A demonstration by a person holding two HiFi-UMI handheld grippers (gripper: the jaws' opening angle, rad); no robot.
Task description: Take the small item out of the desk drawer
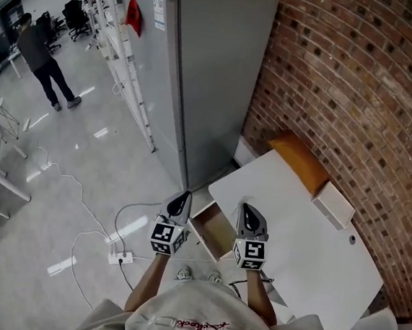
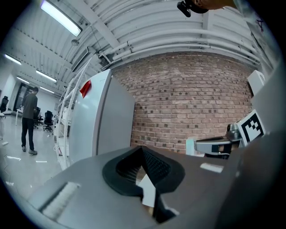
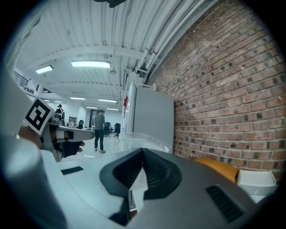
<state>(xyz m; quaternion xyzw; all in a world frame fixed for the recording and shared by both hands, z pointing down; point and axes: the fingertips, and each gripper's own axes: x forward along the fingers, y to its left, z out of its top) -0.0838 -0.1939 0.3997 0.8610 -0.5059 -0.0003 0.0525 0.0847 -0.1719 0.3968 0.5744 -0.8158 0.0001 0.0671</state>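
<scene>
The open desk drawer with a white front and pale wooden inside [image 1: 200, 238] lies between the two grippers, pulled out from the near left edge of the white counter [image 1: 306, 250]. The left gripper [image 1: 183, 196] hangs just left of the drawer, over the floor. The right gripper [image 1: 248, 208] hangs just right of it, above the counter's corner. Both have their jaws together with nothing between them (each gripper's own view shows the ribbed pads meeting at the tips). The small item cannot be made out in the drawer, where only bare wood shows. Ahead of the right gripper the counter runs to an orange pad [image 1: 300, 162] and a white box [image 1: 333, 203] along the red brick wall [image 1: 357, 103]. Ahead of the left gripper stands a tall grey cabinet [image 1: 208, 66], and a white power strip [image 1: 120, 258] lies on the floor to that gripper's left
</scene>
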